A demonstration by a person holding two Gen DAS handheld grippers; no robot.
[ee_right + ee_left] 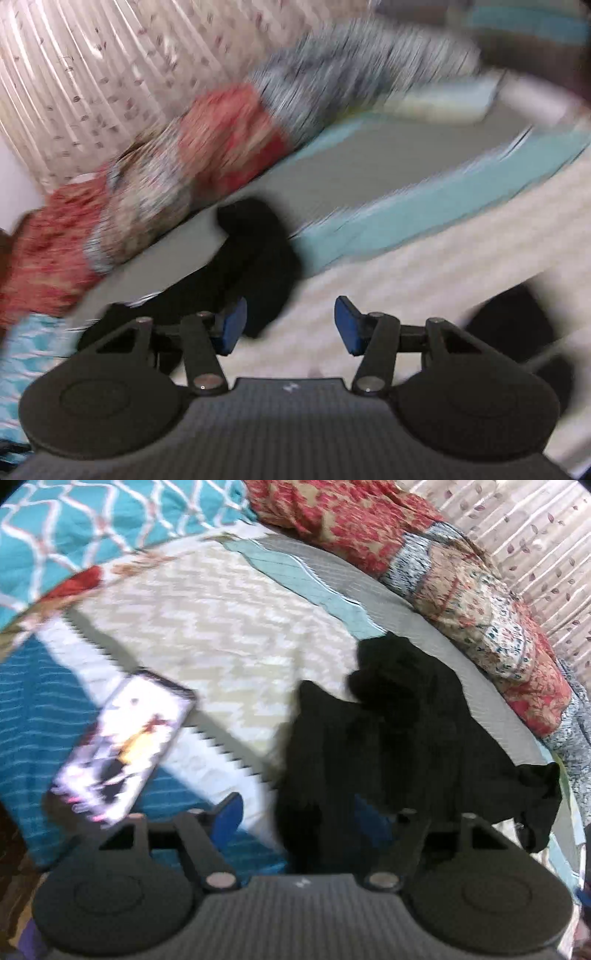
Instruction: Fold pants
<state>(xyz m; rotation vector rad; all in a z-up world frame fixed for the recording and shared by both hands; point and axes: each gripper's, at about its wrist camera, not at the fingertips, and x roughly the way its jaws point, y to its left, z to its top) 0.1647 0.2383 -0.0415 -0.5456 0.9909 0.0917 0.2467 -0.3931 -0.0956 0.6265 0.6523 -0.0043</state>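
The black pants [406,738] lie crumpled on the bed, spreading from the middle to the right in the left wrist view. My left gripper [299,816] is open, its blue pads wide apart; black cloth lies between the jaws and hides the right pad. In the blurred right wrist view the pants [251,266] lie bunched just left of and beyond my right gripper [290,325], which is open and empty over the cream chevron cover [424,273]. The left pad [232,325] overlaps the cloth's edge.
A phone [122,749] with a lit screen lies on the bed at the left. Patterned red and blue pillows [480,602] line the far edge by a curtain [546,554]. A dark blurred object [517,325] sits at right.
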